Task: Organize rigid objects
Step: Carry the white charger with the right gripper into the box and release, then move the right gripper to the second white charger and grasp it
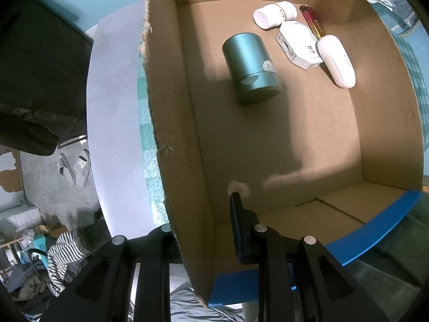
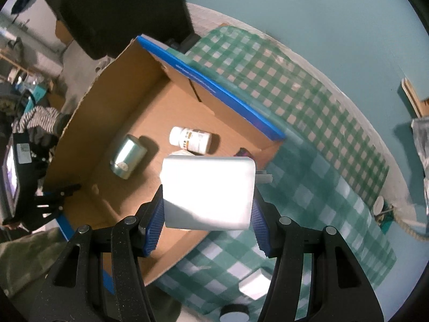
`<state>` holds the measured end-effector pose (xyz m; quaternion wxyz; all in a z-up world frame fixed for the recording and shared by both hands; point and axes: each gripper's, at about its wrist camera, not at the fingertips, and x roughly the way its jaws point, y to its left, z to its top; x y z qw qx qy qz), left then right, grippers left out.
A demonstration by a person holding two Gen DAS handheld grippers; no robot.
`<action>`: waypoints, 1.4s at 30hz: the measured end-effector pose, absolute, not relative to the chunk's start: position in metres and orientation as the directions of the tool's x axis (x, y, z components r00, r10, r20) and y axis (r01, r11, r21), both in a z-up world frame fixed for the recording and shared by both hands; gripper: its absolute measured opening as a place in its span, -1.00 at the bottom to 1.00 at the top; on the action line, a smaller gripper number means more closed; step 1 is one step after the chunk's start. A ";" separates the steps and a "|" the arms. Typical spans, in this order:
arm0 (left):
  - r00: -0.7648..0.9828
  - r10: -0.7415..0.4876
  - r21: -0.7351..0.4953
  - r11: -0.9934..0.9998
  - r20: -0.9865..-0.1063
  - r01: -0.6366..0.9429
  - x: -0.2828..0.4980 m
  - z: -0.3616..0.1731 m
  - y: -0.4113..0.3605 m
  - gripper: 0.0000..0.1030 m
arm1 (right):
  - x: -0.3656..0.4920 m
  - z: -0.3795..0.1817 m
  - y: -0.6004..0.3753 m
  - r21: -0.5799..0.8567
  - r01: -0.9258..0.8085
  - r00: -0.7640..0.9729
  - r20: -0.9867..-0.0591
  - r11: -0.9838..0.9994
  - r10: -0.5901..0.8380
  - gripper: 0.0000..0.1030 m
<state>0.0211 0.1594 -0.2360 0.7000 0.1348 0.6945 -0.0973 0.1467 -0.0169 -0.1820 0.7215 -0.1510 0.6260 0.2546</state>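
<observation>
Right wrist view: the right gripper (image 2: 207,209) pinches a white rectangular plug-in charger block (image 2: 207,191) above the open brown cardboard box (image 2: 88,99), near its blue-taped edge.

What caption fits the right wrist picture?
Right gripper carries a white charger above the cardboard box.

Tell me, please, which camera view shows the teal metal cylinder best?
The left wrist view: the teal metal cylinder lies large and sharp on the cardboard box floor. The right wrist view shows it smaller, with glare.
</observation>
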 end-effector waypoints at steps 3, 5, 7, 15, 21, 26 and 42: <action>0.017 0.052 0.054 0.944 -0.999 0.324 0.020 -0.236 0.159 -0.57 | 0.150 -0.189 -0.009 0.098 -0.576 0.081 -0.981 0.811 0.177 0.12; 0.017 0.054 0.057 0.943 -0.998 0.327 0.020 -0.236 0.159 -0.57 | 0.153 -0.193 -0.004 0.104 -0.580 0.068 -0.982 0.808 0.176 0.12; 0.018 0.054 0.057 0.943 -0.998 0.327 0.019 -0.236 0.159 -0.57 | 0.155 -0.198 0.001 0.093 -0.587 0.067 -0.984 0.804 0.163 0.12; 0.022 0.048 0.053 0.944 -0.999 0.325 0.018 -0.236 0.164 -0.57 | 0.155 -0.218 0.015 0.056 -0.636 0.051 -0.992 0.770 0.114 0.12; 0.024 0.047 0.053 0.944 -0.999 0.325 0.018 -0.236 0.164 -0.57 | 0.156 -0.228 0.010 0.035 -0.625 0.043 -0.996 0.780 0.079 0.12; 0.023 0.049 0.054 0.942 -0.999 0.331 0.019 -0.236 0.166 -0.57 | 0.157 -0.221 0.008 0.032 -0.620 0.055 -0.995 0.784 0.084 0.12; 0.025 0.047 0.052 0.940 -0.999 0.338 0.021 -0.235 0.165 -0.57 | 0.144 -0.190 0.001 0.041 -0.597 0.091 -0.989 0.801 0.119 0.26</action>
